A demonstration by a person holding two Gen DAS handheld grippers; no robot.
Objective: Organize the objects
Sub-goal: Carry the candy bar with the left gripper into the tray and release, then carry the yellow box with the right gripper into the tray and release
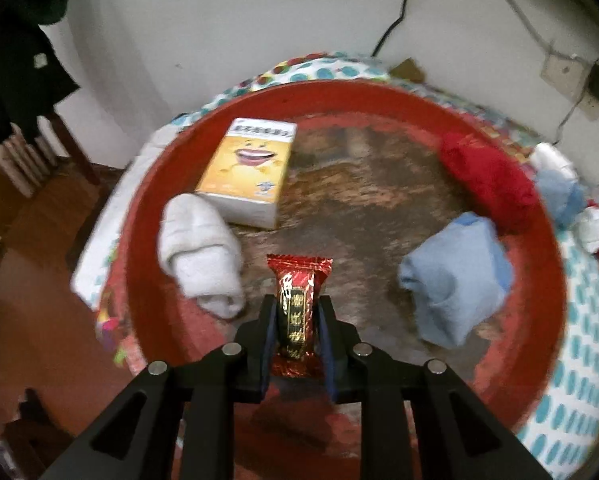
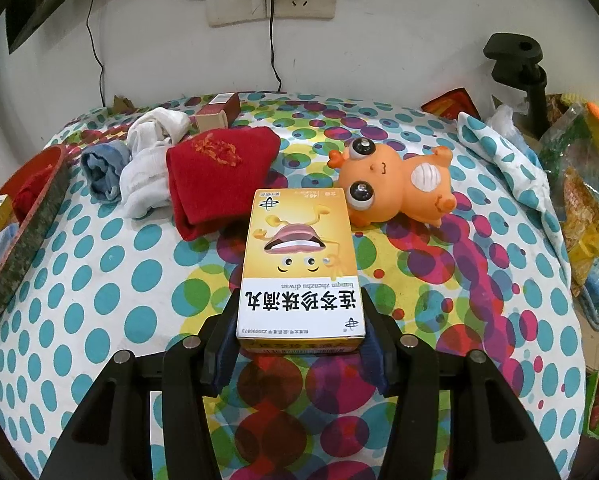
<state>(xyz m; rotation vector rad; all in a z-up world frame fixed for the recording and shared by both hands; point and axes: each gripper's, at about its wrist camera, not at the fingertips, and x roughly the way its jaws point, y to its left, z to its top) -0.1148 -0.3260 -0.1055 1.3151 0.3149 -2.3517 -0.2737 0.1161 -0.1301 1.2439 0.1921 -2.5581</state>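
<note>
Blurrily, left gripper (image 1: 297, 312) seemingly pinches a red candy (image 1: 297, 308); right gripper (image 2: 299, 312) clamps the yellow box (image 2: 301, 264), hiding its sides.

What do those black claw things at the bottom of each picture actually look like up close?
Both look alike. The left gripper and the right gripper are matte black plastic, with two angular fingers carried on forked black struts that have slot-shaped cut-outs. Round silver pins sit at the joints. The inner faces of the fingers carry dark blue pads. No cables, markings or sleeves show in either view.
</note>
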